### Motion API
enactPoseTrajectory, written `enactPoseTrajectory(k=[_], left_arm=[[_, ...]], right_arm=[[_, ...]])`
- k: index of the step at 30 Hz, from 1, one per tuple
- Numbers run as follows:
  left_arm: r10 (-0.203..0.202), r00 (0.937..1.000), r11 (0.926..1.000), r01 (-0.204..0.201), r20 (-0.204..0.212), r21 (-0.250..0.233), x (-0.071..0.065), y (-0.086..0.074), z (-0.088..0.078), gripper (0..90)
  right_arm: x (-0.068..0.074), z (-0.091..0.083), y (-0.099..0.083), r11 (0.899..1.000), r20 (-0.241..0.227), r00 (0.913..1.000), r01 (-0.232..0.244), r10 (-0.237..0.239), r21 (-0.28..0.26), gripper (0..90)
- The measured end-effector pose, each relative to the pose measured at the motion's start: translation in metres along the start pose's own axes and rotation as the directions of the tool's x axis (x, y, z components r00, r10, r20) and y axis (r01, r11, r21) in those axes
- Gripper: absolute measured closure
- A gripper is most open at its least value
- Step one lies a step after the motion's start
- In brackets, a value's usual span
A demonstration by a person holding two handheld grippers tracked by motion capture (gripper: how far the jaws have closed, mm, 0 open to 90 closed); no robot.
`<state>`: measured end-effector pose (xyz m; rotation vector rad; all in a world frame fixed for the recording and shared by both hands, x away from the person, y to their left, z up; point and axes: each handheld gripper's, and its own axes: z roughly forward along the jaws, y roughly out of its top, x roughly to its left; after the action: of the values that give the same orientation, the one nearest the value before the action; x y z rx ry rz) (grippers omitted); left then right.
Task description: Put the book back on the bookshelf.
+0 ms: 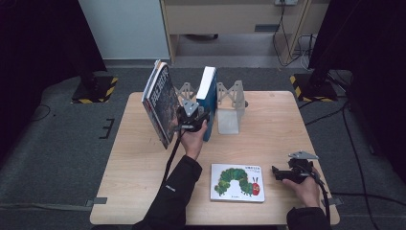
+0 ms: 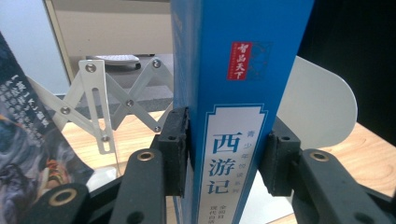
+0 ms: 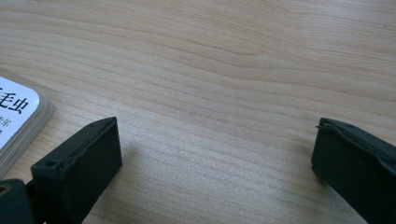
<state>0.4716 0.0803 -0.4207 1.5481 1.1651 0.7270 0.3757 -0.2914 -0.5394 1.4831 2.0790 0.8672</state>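
High view first, and we start at the near edge of the worktop (image 1: pixel 143 191): the caterpillar picture book (image 1: pixel 237 182) lies flat there, and just beside it to the right our right gripper (image 1: pixel 280 173) rests low with its fingers (image 3: pixel 79 161) spread wide over bare wood, nothing between them; in the right gripper view a corner of that book sits just off the left finger, apart from it. Farther in, our left gripper (image 1: pixel 191 120) reaches forward, and in the left gripper view its fingers (image 2: pixel 175 149) pinch the spine of the blue book (image 2: pixel 236 116) from both sides, pads pressed against the covers. That book stands upright near the middle of the worktop, its far side close to the white bookend (image 1: pixel 229 117) of the folding rack (image 1: pixel 230 93). Left of it the dark illustrated book (image 1: pixel 160 103) leans, tilted away from the blue one. We judge the step in hand to be seating the blue book upright against the bookend. Next we would need to let go only once it stands by itself, then bring the leaning book upright beside it or fetch the flat one.
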Motion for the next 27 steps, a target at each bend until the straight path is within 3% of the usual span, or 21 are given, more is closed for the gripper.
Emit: enactPoseTrajectory(k=[7,12,25,27], left_arm=[[0.018,0.9997,0.9998,-0.018,0.016,0.008,-0.006,0.002,0.006,57.0],[0.028,0.9981,0.9996,-0.028,0.056,0.000,-0.008,-0.003,0.007,53.1],[-0.003,0.9985,0.9993,0.001,0.054,0.038,-0.017,0.002,0.013,53.9],[0.011,0.9986,0.9993,-0.013,0.052,0.035,-0.021,0.002,0.014,53.6]], right_arm=[[0.000,0.000,0.000,1.000,0.000,1.0000,0.003,-0.003,0.001,1.8],[0.000,0.000,0.000,1.000,0.001,1.0000,0.000,0.000,0.000,1.9],[0.000,0.000,0.000,1.000,0.000,1.0000,0.000,0.000,0.000,1.8],[0.000,0.000,0.000,1.000,0.001,1.0000,0.000,0.000,0.000,1.9]])
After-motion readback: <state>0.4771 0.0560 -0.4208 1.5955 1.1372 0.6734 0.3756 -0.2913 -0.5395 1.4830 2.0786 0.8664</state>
